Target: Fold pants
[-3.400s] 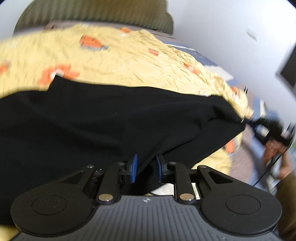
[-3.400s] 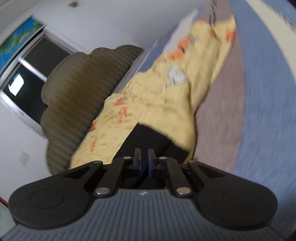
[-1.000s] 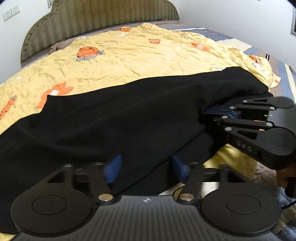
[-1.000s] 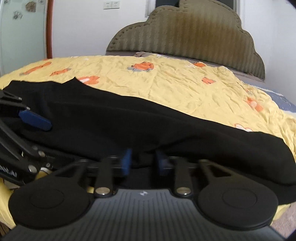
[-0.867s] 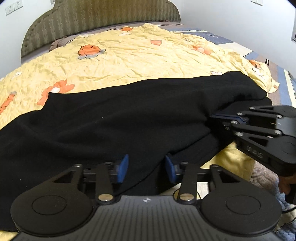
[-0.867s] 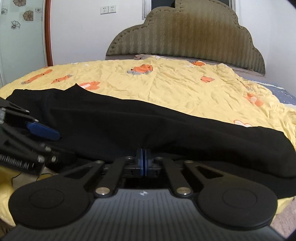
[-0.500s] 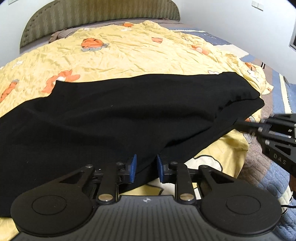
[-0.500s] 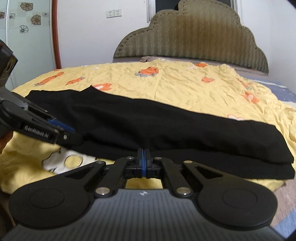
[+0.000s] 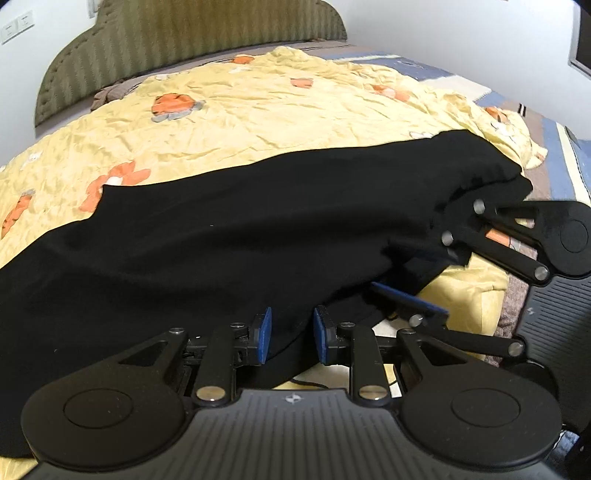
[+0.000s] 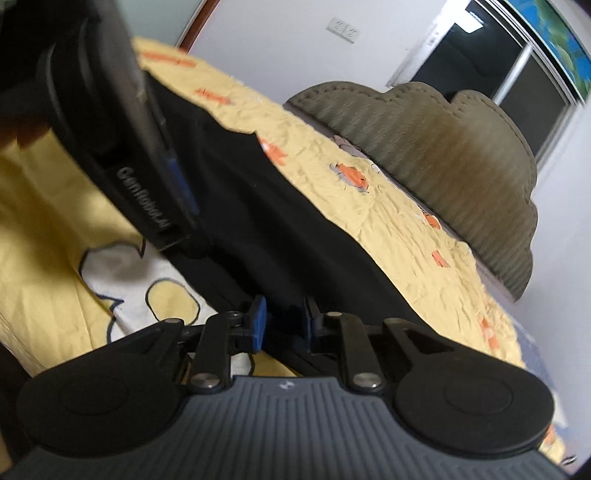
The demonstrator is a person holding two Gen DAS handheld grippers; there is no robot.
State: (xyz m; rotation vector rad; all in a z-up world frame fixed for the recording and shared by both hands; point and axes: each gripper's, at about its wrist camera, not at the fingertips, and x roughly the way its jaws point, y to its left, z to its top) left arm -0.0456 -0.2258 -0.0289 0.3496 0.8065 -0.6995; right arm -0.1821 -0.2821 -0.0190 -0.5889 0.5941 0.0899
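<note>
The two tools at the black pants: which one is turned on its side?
The right tool: its fingers stack vertically, jaws just opening around the pants; the left tool keeps them side by side.

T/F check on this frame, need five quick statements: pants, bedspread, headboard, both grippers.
1. The pants are black. True.
2. The pants lie on a plain white sheet. False: they lie on a yellow bedspread with orange prints.
3. Pants fabric sits between the fingers of the left gripper. True.
4. The right gripper is far from the pants, over bare floor. False: it is at the pants' near edge, fabric between its fingers.
5. The headboard is bright red. False: it is olive-green and ribbed.
</note>
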